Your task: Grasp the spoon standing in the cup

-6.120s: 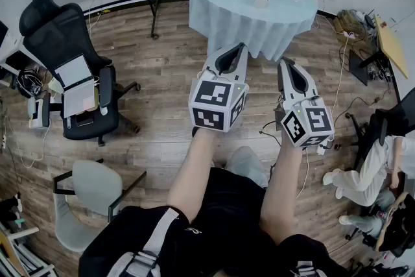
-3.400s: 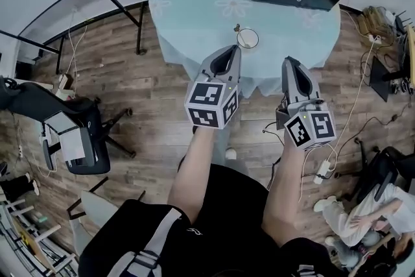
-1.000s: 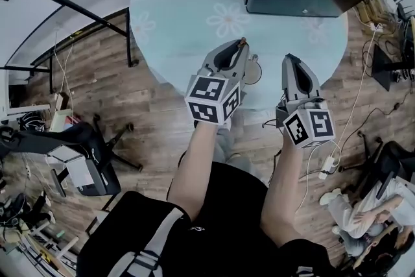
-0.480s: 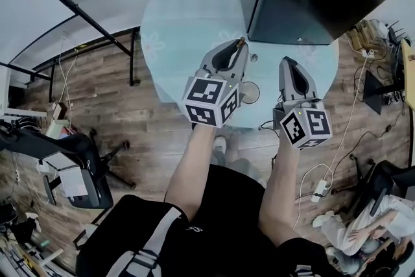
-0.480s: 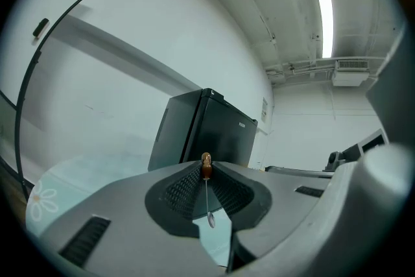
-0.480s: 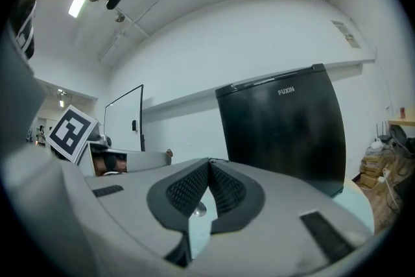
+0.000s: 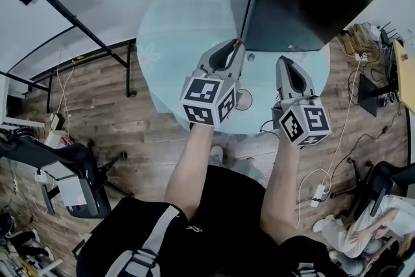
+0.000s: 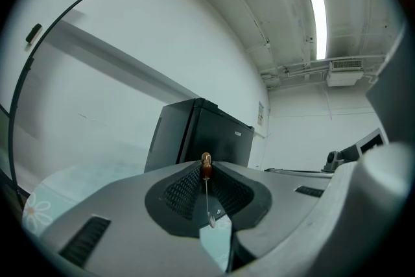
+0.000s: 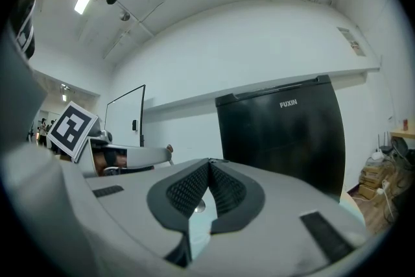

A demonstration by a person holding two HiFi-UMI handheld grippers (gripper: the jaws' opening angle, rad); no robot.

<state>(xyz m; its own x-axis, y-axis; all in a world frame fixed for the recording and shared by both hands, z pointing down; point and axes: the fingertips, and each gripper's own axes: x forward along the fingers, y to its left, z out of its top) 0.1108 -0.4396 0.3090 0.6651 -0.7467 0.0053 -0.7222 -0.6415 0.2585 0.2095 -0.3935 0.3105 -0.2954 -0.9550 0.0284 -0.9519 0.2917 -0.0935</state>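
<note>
Metal spoon [image 8: 207, 196], one, pinched by left tool [image 7: 235, 45]; right tool [image 9: 209, 162] closed; one cup [image 7: 244, 99]

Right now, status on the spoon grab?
Left gripper shut on spoon. Right gripper shut, empty. Spoon clear of cup. Nothing in the way.

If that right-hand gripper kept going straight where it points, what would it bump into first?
Most likely the black cabinet on the table, dead ahead of the right gripper; the distance is unclear.
</note>
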